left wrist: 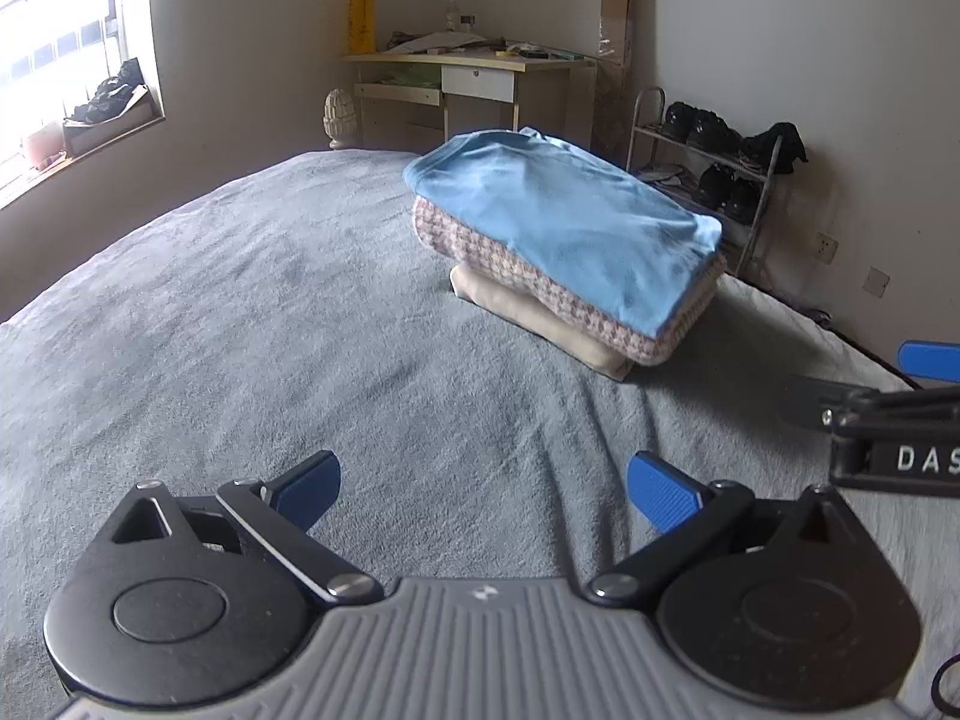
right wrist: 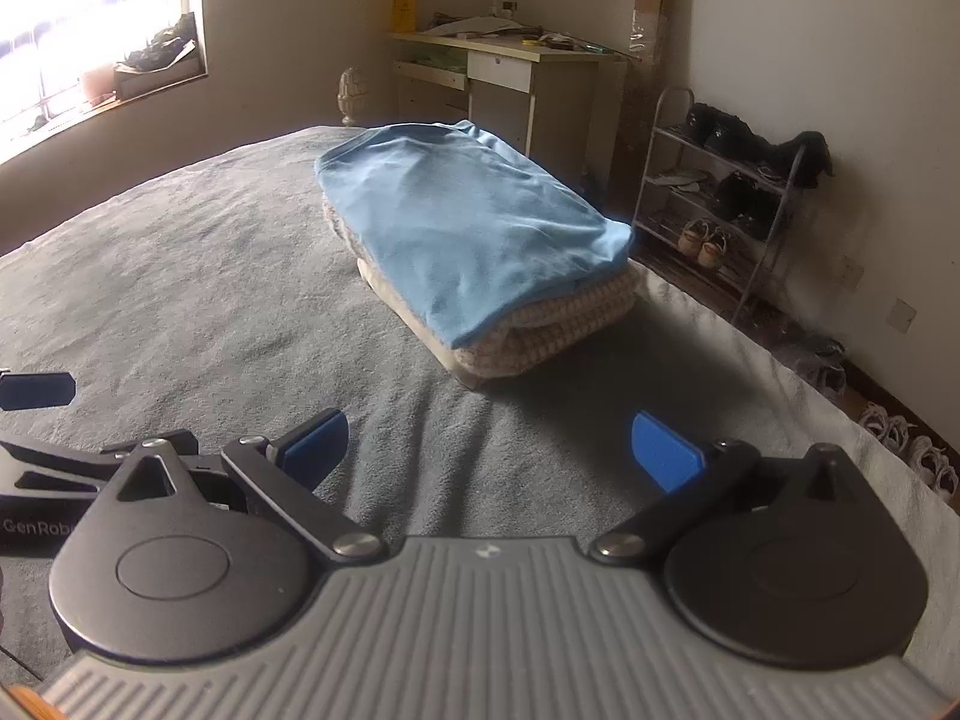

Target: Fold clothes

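**Both grippers spread and empty over the bed, folded stack ahead**

In the left wrist view the left gripper (left wrist: 483,495) hangs above the grey blanket (left wrist: 240,330) with its blue pads wide apart and nothing between them. At that view's right edge the right gripper's black body and one blue pad show, just beside it. The folded stack sits ahead and to the right: a blue shirt (left wrist: 564,222) on top, a pink checked garment (left wrist: 480,246) under it, a beige garment (left wrist: 516,306) at the bottom.

The right wrist view shows the right gripper (right wrist: 489,450) likewise released and empty, with the left gripper at its left edge. Only here do a white sheet edge (right wrist: 798,396) along the bed's right side and pale shoes (right wrist: 702,243) on the shoe rack (right wrist: 720,180) appear.

Beyond the bed stand a bright window (left wrist: 54,42), a cluttered desk (left wrist: 474,69) and pale walls.
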Motion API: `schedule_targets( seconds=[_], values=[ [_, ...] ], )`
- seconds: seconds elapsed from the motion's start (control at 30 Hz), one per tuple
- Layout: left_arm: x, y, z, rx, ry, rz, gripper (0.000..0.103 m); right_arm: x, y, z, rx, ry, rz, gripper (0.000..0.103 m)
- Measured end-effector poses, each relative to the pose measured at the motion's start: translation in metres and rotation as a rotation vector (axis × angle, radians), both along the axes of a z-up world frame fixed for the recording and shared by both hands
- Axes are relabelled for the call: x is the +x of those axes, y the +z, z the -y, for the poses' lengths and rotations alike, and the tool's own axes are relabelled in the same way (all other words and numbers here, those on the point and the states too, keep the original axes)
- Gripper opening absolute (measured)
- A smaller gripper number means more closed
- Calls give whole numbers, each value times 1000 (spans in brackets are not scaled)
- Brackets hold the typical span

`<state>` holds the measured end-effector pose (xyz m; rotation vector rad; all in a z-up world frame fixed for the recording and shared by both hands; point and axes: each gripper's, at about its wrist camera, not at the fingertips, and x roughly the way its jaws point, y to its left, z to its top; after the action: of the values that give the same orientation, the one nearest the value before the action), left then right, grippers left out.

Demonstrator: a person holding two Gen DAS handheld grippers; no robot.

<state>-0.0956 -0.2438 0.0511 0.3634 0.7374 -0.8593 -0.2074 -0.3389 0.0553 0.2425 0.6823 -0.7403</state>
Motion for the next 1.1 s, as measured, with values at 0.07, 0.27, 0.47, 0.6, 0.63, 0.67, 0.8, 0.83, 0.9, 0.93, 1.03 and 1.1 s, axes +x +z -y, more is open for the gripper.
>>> schedule_targets(
  seconds=[0.07, 0.27, 0.47, 0.6, 0.63, 0.67, 0.8, 0.83, 0.9, 0.93, 1.03, 1.1],
  values=[
    [-1, -2, 1, 5, -6, -3, 102, -1, -1, 1, 1, -10, -5, 101],
    [-4, -5, 2, 11, -19, -7, 102, -2, -2, 2, -5, -26, -13, 101],
    [-4, -6, 3, 14, -22, -11, 102, -1, -2, 2, -9, -29, -18, 101],
    [-3, -6, 3, 15, -21, -11, 102, 0, -2, 3, -8, -30, -20, 101],
    [-2, -6, 3, 15, -20, -11, 102, 0, -2, 3, -9, -30, -20, 101],
    [-2, -6, 3, 15, -20, -12, 102, 0, -2, 2, -10, -29, -20, 101],
    [-3, -6, 4, 16, -20, -11, 102, -1, -2, 1, -15, -29, -20, 102],
    [-3, -7, 4, 16, -20, -11, 102, -1, -2, 1, -16, -29, -20, 102],
    [-3, -7, 4, 17, -20, -10, 102, -1, -2, 0, -17, -29, -20, 102],
    [-3, -7, 4, 17, -19, -10, 102, -1, -2, 0, -17, -29, -20, 102],
    [-3, -7, 4, 17, -18, -10, 102, -2, -2, 1, -17, -29, -21, 102],
    [-3, -7, 5, 18, -18, -10, 102, -1, -2, 1, -17, -28, -22, 102]
  ],
)
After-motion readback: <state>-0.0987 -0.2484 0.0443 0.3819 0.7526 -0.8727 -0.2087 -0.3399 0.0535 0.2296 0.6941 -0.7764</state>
